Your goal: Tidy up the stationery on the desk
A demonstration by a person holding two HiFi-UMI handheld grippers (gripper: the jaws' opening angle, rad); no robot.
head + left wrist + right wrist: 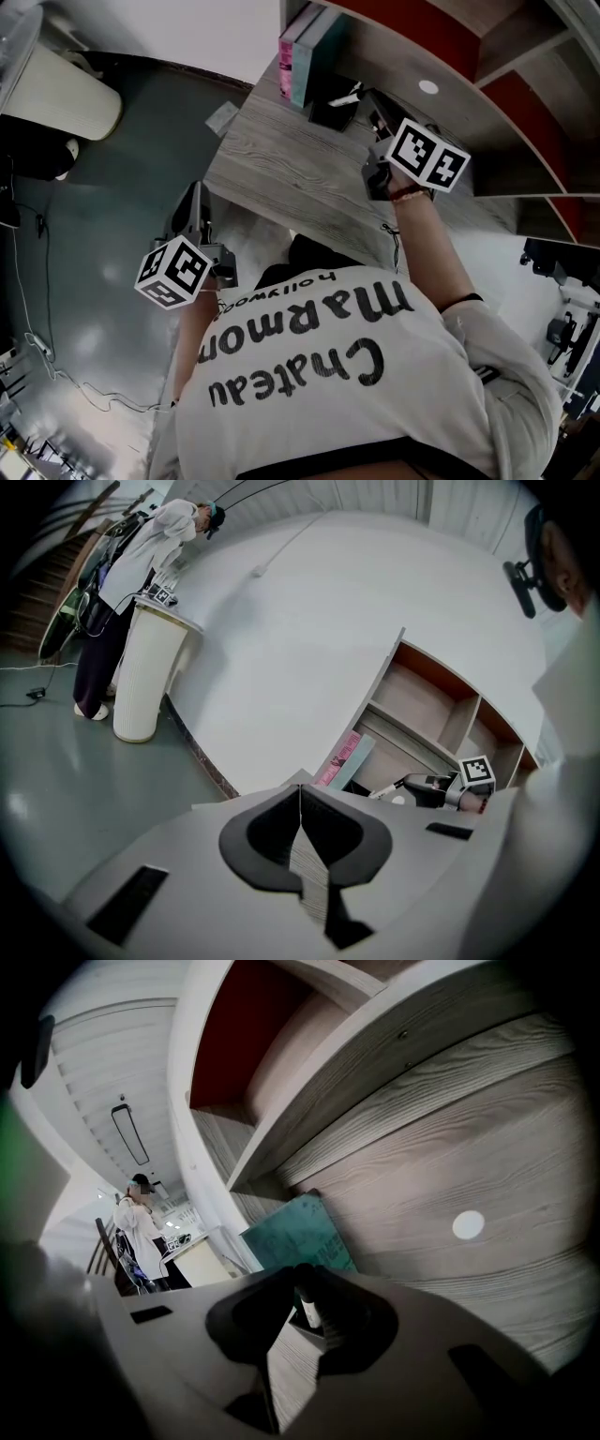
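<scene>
Right gripper [373,105]: extended over the far part of the grey wood-grain surface [281,178], beneath the shelf unit [525,122]. Its fingers [352,1316] are clamped on a marker pen [307,1309], which has a dark body and a white label band. In the head view the pen's light-coloured end [349,96] projects to the left of the fingertips, directly above a black pen holder [328,112]. It cannot be determined whether the pen's tip is inside the holder.

Left gripper [199,192]: held off the near left edge of the surface, above the grey floor [112,206], well apart from the holder. Its fingers [272,827] are pressed together with nothing between them.

Items on the surface:
- A pink book [286,56] and a teal book [314,47] stand side by side at the far edge, the teal one just beside the holder on its left.
- The holder stands to the right of the books, against the back of the shelf unit.

Surroundings:
- The back panel carries a round white dot [468,1224].
- A second person in a white coat [141,564] stands far off at a white ribbed stand [145,677].
</scene>
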